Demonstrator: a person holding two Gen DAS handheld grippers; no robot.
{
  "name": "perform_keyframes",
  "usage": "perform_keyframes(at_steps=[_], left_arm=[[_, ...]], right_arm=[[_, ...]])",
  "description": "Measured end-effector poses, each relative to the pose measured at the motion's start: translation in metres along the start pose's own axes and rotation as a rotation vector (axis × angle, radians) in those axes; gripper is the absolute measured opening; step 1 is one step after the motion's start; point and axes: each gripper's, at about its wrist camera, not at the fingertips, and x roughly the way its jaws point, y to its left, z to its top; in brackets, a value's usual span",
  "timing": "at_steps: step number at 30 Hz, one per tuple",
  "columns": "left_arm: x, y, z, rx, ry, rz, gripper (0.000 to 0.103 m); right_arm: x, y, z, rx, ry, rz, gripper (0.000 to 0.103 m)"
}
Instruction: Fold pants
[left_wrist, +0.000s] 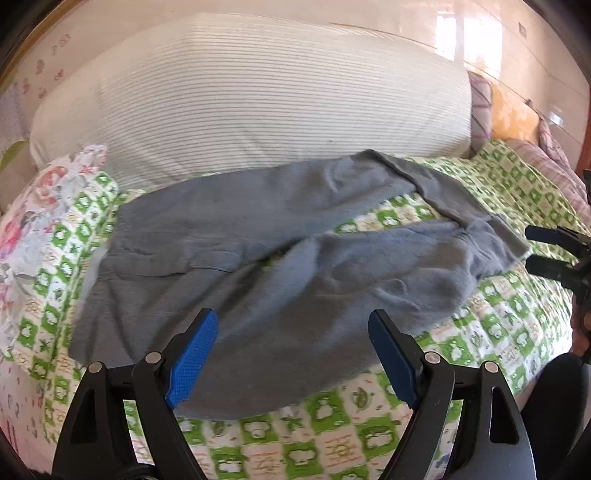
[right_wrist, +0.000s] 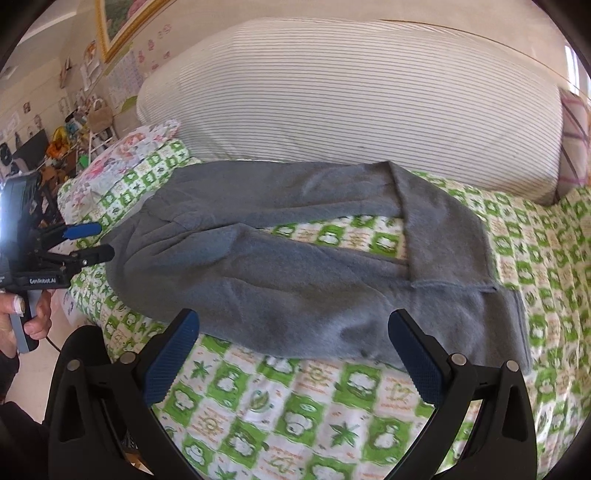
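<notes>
Blue-padded left gripper (left_wrist: 293, 325) and right gripper (right_wrist: 293, 330) fingers spread wide, empty, above pants (left_wrist: 258, 236).

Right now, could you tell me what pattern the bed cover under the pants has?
Green-and-white checks with small printed motifs, clearest in the right wrist view.

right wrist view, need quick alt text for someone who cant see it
Gray pants lie spread on a green-and-white patterned bedsheet, one leg bent across the other. The open right gripper hovers at their near edge; a striped white pillow lies behind.
</notes>
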Motion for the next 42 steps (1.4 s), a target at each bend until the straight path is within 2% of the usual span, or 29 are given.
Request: perform_keyframes(at_steps=[3, 8, 16, 21, 24, 26, 27, 29, 30, 31, 32, 33, 34, 35, 37, 39, 42], left_arm=[[0.006, -0.012, -0.001, 0.016, -0.006, -0.031, 0.084], [0.020, -0.037, -0.006, 0.059, 0.040, -0.128, 0.084], [0.055, -0.077, -0.016, 0.175, 0.089, -0.207, 0.084], [0.076, -0.101, -0.018, 0.280, 0.091, -0.186, 0.084], [0.091, -0.110, -0.017, 0.343, 0.096, -0.130, 0.084], [0.103, -0.113, -0.015, 0.359, 0.103, -0.100, 0.084], [0.110, -0.113, -0.013, 0.357, 0.108, -0.103, 0.084], [0.119, -0.111, -0.009, 0.342, 0.118, -0.124, 0.084], [0.123, -0.109, -0.006, 0.328, 0.132, -0.145, 0.082], [0.127, -0.108, -0.004, 0.309, 0.143, -0.180, 0.070], [0.129, -0.106, -0.001, 0.288, 0.155, -0.229, 0.049], [0.130, -0.105, 0.002, 0.267, 0.166, -0.268, 0.041], [0.129, -0.105, 0.004, 0.265, 0.166, -0.275, 0.022], [0.127, -0.107, 0.006, 0.275, 0.167, -0.284, 0.010], [0.116, -0.112, 0.009, 0.286, 0.167, -0.309, 0.009], [0.101, -0.117, 0.012, 0.295, 0.158, -0.368, 0.009], [0.094, -0.130, 0.010, 0.323, 0.173, -0.438, 0.010]], right_arm=[[-0.005, -0.016, -0.007, 0.035, -0.001, -0.018, 0.102], [-0.015, -0.046, -0.022, 0.110, 0.004, -0.060, 0.102], [-0.024, -0.102, -0.051, 0.264, 0.029, -0.171, 0.102], [-0.014, -0.142, -0.066, 0.401, 0.073, -0.248, 0.102], [0.001, -0.175, -0.074, 0.543, 0.106, -0.256, 0.101], [0.008, -0.193, -0.077, 0.633, 0.092, -0.238, 0.094], [0.009, -0.200, -0.077, 0.652, 0.078, -0.237, 0.086], [0.012, -0.208, -0.073, 0.664, 0.065, -0.251, 0.059], [0.015, -0.212, -0.072, 0.668, 0.070, -0.252, 0.031], [0.019, -0.218, -0.072, 0.681, 0.075, -0.239, 0.009], [0.021, -0.223, -0.074, 0.700, 0.069, -0.214, 0.004], [0.020, -0.225, -0.076, 0.719, 0.054, -0.197, 0.004], [0.016, -0.227, -0.079, 0.732, 0.034, -0.196, 0.004], [0.011, -0.227, -0.080, 0.737, 0.018, -0.199, 0.004], [-0.005, -0.227, -0.082, 0.753, -0.025, -0.196, 0.004], [-0.023, -0.226, -0.085, 0.757, -0.050, -0.203, 0.004], [-0.044, -0.227, -0.096, 0.739, -0.041, -0.287, 0.004]])
